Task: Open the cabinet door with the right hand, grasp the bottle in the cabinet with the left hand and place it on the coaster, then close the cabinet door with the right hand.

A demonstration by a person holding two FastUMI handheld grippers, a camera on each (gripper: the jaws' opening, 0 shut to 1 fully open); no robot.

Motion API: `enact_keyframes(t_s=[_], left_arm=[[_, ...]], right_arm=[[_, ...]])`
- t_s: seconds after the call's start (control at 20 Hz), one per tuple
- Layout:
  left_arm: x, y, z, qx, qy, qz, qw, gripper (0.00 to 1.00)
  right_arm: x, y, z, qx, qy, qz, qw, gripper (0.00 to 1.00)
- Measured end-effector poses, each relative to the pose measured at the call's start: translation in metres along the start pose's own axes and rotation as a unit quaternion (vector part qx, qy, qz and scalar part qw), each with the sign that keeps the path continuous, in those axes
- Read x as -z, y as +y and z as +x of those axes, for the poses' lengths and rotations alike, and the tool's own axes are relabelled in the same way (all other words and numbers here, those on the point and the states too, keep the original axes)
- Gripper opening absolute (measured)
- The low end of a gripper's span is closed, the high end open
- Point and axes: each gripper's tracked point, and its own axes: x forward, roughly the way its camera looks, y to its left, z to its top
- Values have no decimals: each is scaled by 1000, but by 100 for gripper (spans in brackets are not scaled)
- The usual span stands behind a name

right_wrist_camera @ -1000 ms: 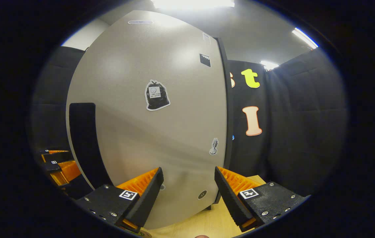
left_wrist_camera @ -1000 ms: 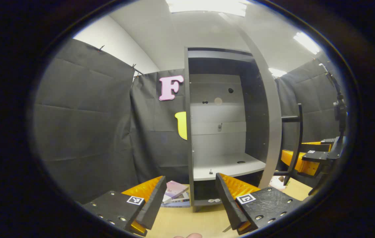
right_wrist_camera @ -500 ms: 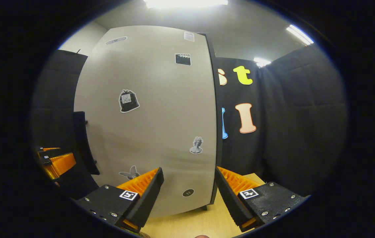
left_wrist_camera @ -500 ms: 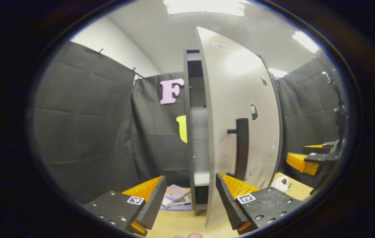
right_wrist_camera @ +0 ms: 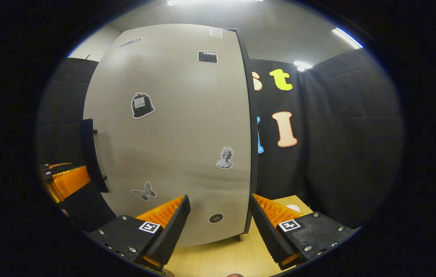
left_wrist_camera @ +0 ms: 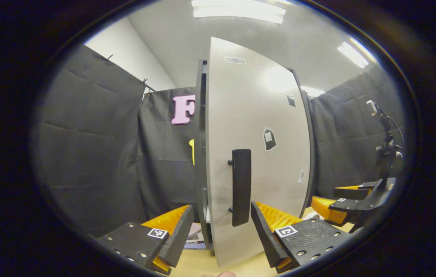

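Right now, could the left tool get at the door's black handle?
Probably yes. The left tool is open, and the black handle on the nearly shut cabinet door stands just ahead with nothing between.

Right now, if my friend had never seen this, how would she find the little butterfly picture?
Look for the tall grey cabinet door standing on the wooden table. Go down to its lower part, toward the side with the long black handle. The butterfly sticker is there, a flat grey shape with spread wings, lower than the dark bag sticker and left of the statue-head sticker.

Both views face the cabinet door (left_wrist_camera: 256, 115) (right_wrist_camera: 179, 115) closely — shared; left view obliquely.
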Motion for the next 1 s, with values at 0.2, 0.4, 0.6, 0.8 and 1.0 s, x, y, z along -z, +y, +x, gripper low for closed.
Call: enact_keyframes(t_s=[0.2,0.4,0.6,0.8,1.0], left_arm=[[7,-2,6,0,5,-1,1000,92],[13,-3,10,-2,12,-15,1000,79],[17,-3,13,-4,14,-21,1000,79],[22,0,13,-8,20,-21,1000,79],[23,5,12,-14,18,-21,1000,79]], right_arm=[[2,-12,-2,5,2,6,1000,95],[-1,-20,-5,7,-3,7,1000,96],[-3,-22,-6,3,-3,7,1000,95],[-5,-24,-9,1,-6,7,1000,93],[-9,-27,-14,2,-15,14,1000,95]])
